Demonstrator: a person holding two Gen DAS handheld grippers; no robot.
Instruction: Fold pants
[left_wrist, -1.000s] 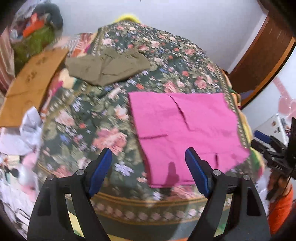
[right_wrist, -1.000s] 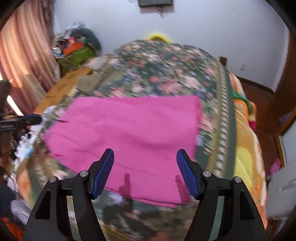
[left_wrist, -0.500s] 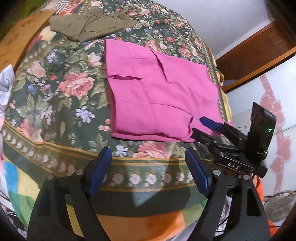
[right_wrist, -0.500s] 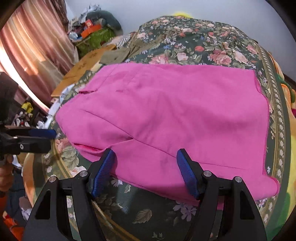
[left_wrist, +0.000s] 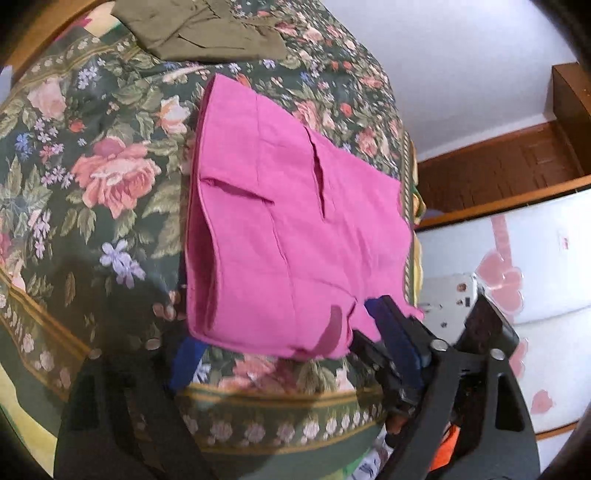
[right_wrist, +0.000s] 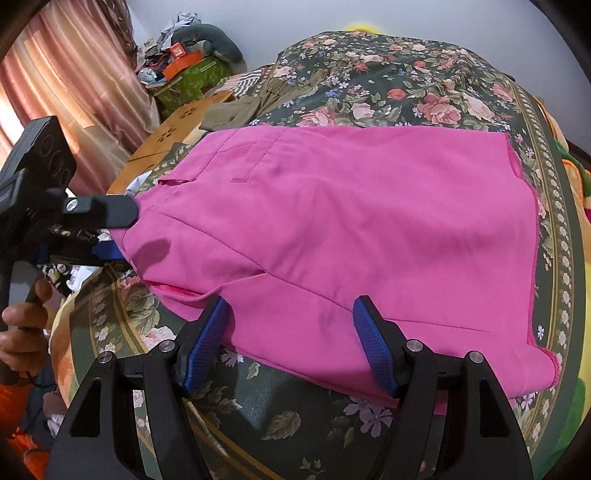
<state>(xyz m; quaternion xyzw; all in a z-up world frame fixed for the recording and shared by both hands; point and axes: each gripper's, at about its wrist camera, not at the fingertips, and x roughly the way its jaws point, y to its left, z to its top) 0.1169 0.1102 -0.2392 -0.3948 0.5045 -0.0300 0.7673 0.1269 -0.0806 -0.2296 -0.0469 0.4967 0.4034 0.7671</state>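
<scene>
Folded pink pants (left_wrist: 288, 229) lie on a floral bedspread (left_wrist: 92, 177) near its front edge; they also fill the middle of the right wrist view (right_wrist: 351, 229). My left gripper (left_wrist: 291, 350) is open with its fingers at the pants' near edge, one low at the left, one at the right corner. My right gripper (right_wrist: 291, 343) is open and straddles the near edge of the pants. In the right wrist view the left gripper (right_wrist: 107, 229) sits at the pants' left corner; its jaw gap is not clear there.
Olive folded pants (left_wrist: 199, 33) lie farther back on the bed, also seen in the right wrist view (right_wrist: 243, 107). A cardboard sheet (right_wrist: 173, 136), a pile of clutter (right_wrist: 184, 62) and a pink curtain (right_wrist: 62, 103) stand left of the bed. A wooden door (left_wrist: 509, 170) is at the right.
Both grippers have moved in low to the pants' near edge. The left gripper swung right toward the corner next to the right gripper; both stayed open.
</scene>
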